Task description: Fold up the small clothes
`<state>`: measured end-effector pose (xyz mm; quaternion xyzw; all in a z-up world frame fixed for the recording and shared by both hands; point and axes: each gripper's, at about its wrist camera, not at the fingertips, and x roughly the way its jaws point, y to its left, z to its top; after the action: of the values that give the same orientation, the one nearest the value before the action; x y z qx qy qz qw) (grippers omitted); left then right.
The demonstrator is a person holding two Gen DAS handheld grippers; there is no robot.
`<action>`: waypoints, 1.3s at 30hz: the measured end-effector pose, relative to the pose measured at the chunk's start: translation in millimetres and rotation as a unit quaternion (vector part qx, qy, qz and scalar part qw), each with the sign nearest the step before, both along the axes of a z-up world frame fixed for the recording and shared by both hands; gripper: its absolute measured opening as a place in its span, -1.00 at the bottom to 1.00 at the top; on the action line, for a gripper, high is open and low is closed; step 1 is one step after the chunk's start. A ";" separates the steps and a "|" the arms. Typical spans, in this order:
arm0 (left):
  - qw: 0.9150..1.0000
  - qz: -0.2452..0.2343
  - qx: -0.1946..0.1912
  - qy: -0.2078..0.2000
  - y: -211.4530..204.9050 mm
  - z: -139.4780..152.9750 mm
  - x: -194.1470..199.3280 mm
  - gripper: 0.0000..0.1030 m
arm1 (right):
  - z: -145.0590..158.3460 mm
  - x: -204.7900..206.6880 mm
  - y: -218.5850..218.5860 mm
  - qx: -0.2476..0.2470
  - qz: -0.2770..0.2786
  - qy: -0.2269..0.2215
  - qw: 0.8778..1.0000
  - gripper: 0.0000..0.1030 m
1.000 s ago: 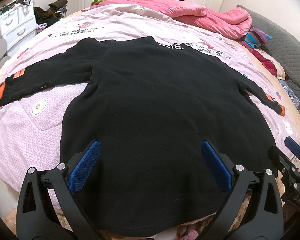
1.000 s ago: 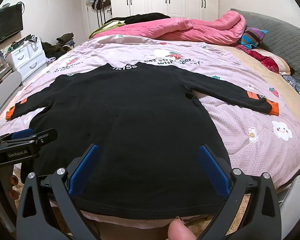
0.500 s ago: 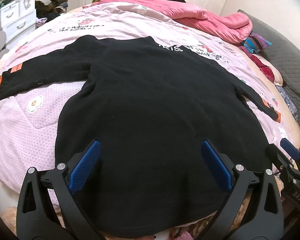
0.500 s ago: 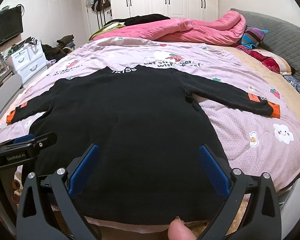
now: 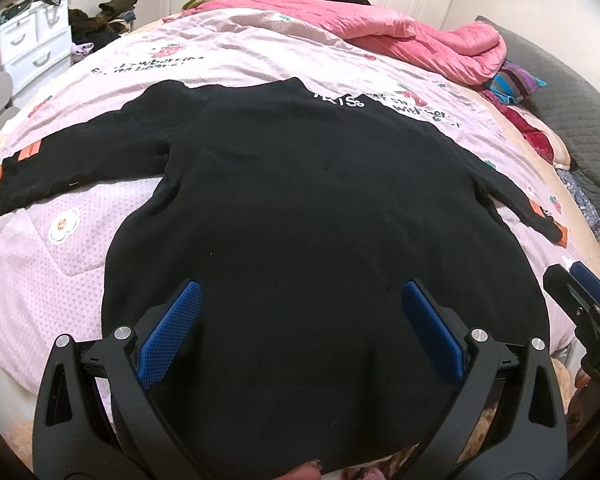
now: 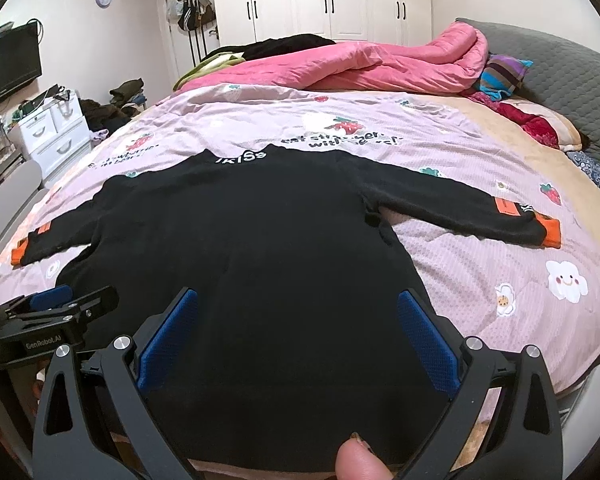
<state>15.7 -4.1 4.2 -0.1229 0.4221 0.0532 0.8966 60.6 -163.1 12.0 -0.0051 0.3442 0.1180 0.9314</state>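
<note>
Black sweater (image 6: 252, 248) lies flat on pink quilt (image 6: 480, 248), sleeves spread

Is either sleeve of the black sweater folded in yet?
No: in the right wrist view both sleeves of the black sweater lie spread out flat on the bed.

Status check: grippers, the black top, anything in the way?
Left gripper open, right gripper open, both empty near the hem. Black top flat on the bed, sleeves spread, unfolded. Nothing lying on it.
</note>
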 end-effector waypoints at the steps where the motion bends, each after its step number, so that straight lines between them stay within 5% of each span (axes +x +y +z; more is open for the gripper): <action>1: 1.000 0.000 0.000 0.000 -0.4 0.7 0.9 0.83 | 0.9 0.9 -0.3 0.000 -0.002 0.000 1.000 0.92; 39: 0.999 0.000 0.024 -0.032 -0.3 59.8 80.3 0.83 | 65.5 63.9 0.6 0.048 -0.024 -0.046 0.997 0.92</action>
<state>96.0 -4.4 64.0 -0.1034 0.3916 0.0592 0.9124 124.5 -162.5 77.5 0.0430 0.2947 0.1115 0.9481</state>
